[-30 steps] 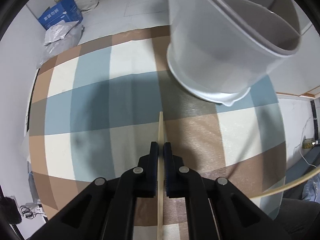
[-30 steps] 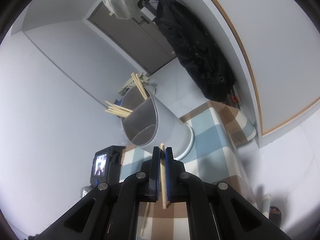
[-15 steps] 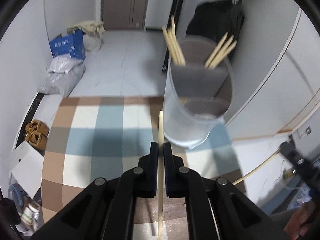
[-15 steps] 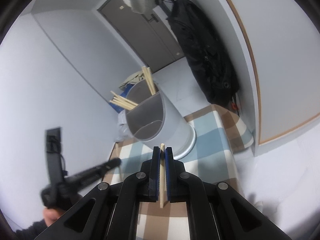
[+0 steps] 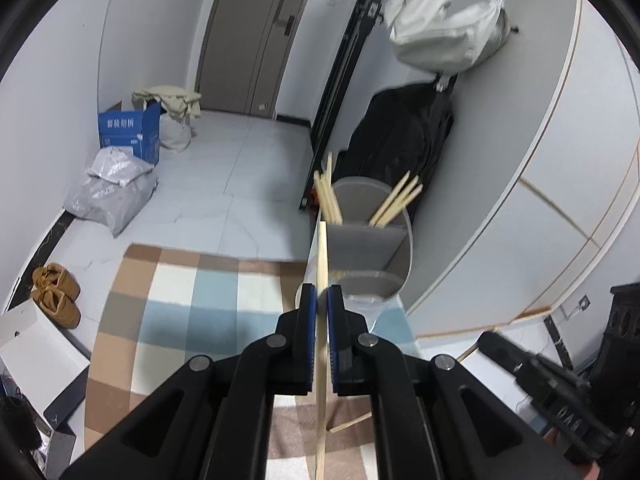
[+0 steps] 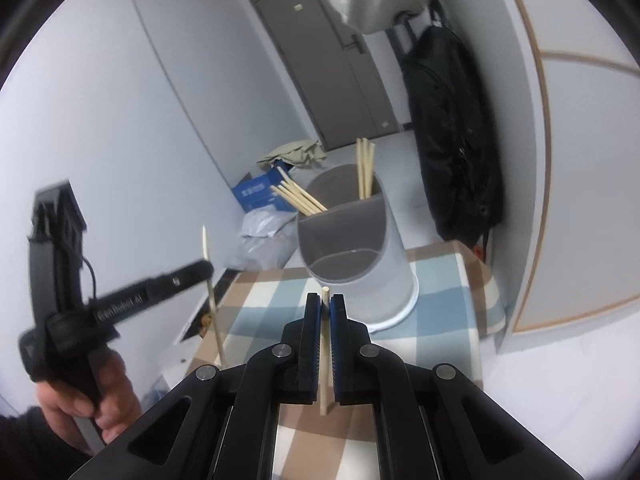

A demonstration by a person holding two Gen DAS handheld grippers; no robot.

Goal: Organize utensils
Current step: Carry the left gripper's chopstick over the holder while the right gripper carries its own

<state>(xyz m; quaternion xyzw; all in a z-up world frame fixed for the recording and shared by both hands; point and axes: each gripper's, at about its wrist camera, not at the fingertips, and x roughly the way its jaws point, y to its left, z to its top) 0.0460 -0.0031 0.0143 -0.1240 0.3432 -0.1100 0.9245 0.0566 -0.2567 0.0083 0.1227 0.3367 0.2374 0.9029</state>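
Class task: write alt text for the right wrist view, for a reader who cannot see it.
The right gripper holds a chopstick in shut jaws, pointing toward a white holder with chopsticks in it on a checked cloth. At left, a hand holds the left gripper, gripping another chopstick.

even indoor light, fisheye-warped edges, slight motion blur

Right gripper point(image 6: 325, 308) fingers clamp a chopstick point(image 6: 324, 350) upright before the white holder point(image 6: 354, 256); left gripper point(image 6: 204, 268) grips another.
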